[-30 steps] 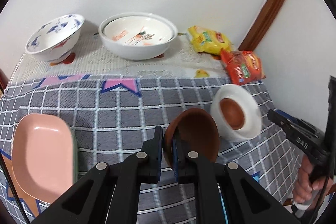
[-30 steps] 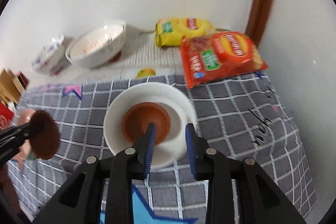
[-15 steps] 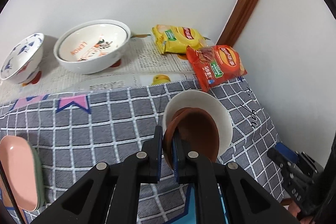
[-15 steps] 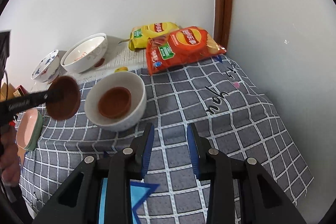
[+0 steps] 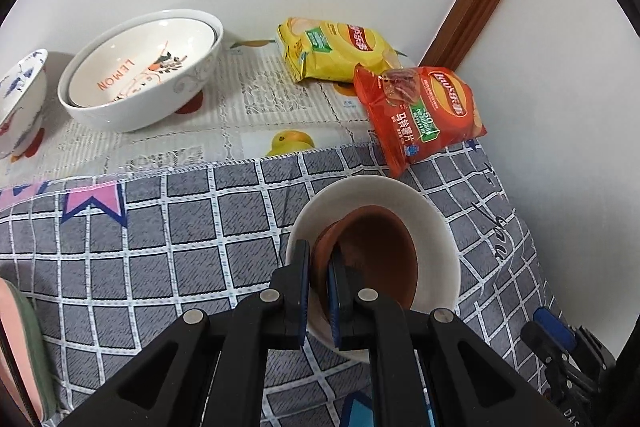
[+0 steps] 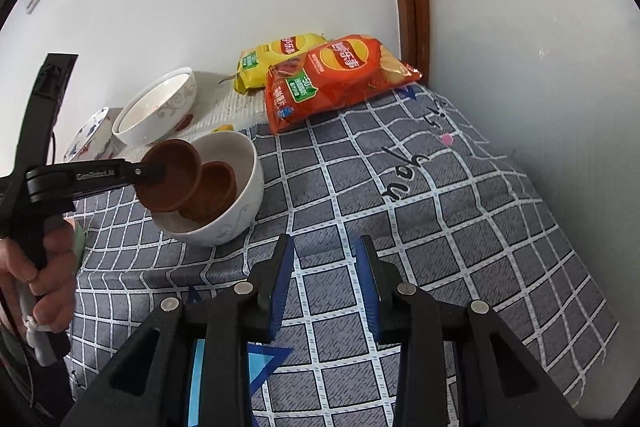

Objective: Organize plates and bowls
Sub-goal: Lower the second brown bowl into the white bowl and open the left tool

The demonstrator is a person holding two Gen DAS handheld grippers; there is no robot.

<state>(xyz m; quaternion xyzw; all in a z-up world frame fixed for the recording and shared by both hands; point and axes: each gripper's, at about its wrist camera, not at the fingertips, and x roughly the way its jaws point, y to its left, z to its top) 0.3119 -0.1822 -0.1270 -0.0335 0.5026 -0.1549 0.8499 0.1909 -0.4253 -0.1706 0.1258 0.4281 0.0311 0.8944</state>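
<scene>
My left gripper (image 5: 318, 259) is shut on the rim of a brown dish (image 5: 380, 251). It holds the dish tilted, just above the inside of a white bowl (image 5: 436, 215) on the grey checked cloth. From the right wrist view the held brown dish (image 6: 170, 181) hangs over a second brown dish (image 6: 216, 191) that lies in the white bowl (image 6: 240, 223). The left gripper (image 6: 150, 173) reaches in from the left, with a hand on its handle. My right gripper (image 6: 324, 275) stands open over bare cloth, to the right of the bowl, with nothing between its fingers.
At the back stand two nested white bowls (image 5: 140, 71) with "LEMON" lettering and a blue-patterned bowl (image 5: 20, 99). A yellow chip bag (image 5: 336, 47) and a red one (image 5: 424, 111) lie by the corner wall. A pink plate on a green one (image 5: 16, 347) sits at the left edge.
My left gripper has carried the brown dish right and down, from beside the white bowl to over it. My right gripper has drawn back from the bowl toward the right.
</scene>
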